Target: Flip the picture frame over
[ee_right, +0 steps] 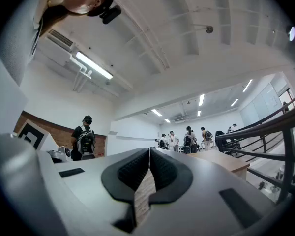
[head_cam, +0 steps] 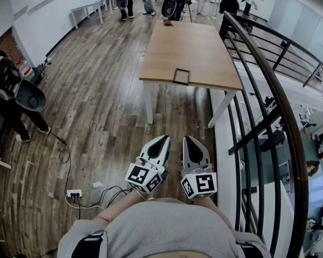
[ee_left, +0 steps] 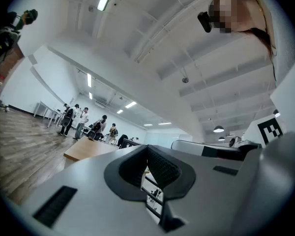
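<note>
Near the front edge of the table [head_cam: 199,47], the frame [head_cam: 181,76] is lying flat: a small dark rectangle with a brownish inner panel, sitting apart from both grippers. The table is showing a smooth, pale wooden top on white legs and is standing on a floor [head_cam: 97,90] of grey-brown planks. A dark metal railing [head_cam: 269,101] with thin bars is curving along the right side.

Close to the person's body, the left gripper [head_cam: 162,138] and the right gripper [head_cam: 189,140] are hanging side by side over the floor, well short of the table, both pointing toward it and tilting slightly upward. Each is wearing a smooth white shell that tapers to a rounded tip, with a dark hollow on top and a cube [head_cam: 145,177] of black-and-white square markers at its rear.

The left gripper view is showing its jaws pressing together at the tip [ee_left: 147,146], with ribbed black pads [ee_left: 162,168] meeting and nothing between them. The right gripper view is showing the same: jaws pressing together [ee_right: 149,150], ribbed black pads [ee_right: 135,170] touching, nothing pinched.

A grey knit sweater [head_cam: 161,227] is filling the bottom of the head view, with bare forearms reaching from it to the grippers.
</note>
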### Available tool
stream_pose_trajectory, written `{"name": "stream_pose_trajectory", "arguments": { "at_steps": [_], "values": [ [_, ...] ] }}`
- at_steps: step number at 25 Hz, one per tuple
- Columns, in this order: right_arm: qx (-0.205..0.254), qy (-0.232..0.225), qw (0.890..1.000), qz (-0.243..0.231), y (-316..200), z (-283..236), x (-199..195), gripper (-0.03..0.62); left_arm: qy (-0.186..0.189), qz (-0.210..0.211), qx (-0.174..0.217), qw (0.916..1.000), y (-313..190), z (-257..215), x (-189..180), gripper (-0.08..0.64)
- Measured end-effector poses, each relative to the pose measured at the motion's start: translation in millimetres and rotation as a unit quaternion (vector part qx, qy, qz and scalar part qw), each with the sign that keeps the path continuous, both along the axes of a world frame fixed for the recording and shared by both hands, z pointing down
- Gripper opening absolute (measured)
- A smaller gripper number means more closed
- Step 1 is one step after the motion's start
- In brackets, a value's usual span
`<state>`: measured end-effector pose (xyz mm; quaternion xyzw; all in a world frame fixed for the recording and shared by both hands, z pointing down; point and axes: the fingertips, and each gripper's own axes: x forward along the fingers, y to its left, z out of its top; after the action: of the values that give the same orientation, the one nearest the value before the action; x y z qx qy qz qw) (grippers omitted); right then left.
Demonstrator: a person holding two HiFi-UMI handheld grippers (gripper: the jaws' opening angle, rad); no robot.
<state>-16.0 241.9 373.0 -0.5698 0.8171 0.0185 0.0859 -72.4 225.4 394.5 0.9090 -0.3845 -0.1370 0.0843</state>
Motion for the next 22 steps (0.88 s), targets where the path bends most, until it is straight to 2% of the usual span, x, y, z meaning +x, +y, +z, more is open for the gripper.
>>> {"name": "stream_pose_trajectory", "arguments": {
  "at_steps": [13, 22],
  "values": [
    [-0.003, -0.006, 1.0, 0.002, -2, 11, 41, 0.017, -0.005, -0.007, 0.004, 1.0, -1, 6, 36, 0.006],
    [0.002, -0.002, 1.0, -0.002, -38, 11, 45, 0.017, -0.006, -0.013, 0.008, 0.9999, -37, 7, 40, 0.006]
  ]
}}
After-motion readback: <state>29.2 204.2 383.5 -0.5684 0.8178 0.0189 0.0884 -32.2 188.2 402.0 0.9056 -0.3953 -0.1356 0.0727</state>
